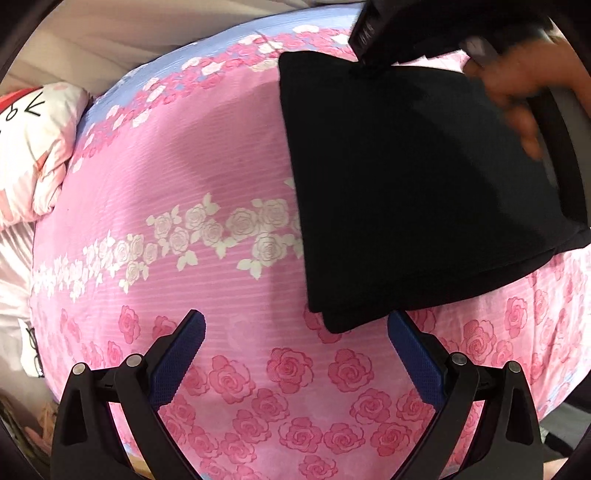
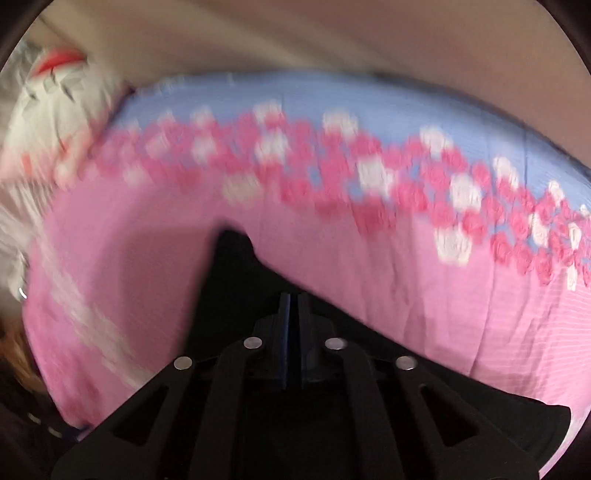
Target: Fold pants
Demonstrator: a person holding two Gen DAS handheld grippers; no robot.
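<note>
The black pants lie folded in a thick rectangle on the pink rose-print bed cover. My left gripper is open and empty, hovering over the cover just short of the pants' near corner. The right gripper is at the pants' far edge, with a hand behind it. In the blurred right wrist view, my right gripper has its blue pads together over black pants fabric; whether fabric is pinched between them is unclear.
A white and red pillow lies at the left end of the bed; it also shows in the right wrist view. A beige wall runs behind the bed. A blue band edges the cover's far side.
</note>
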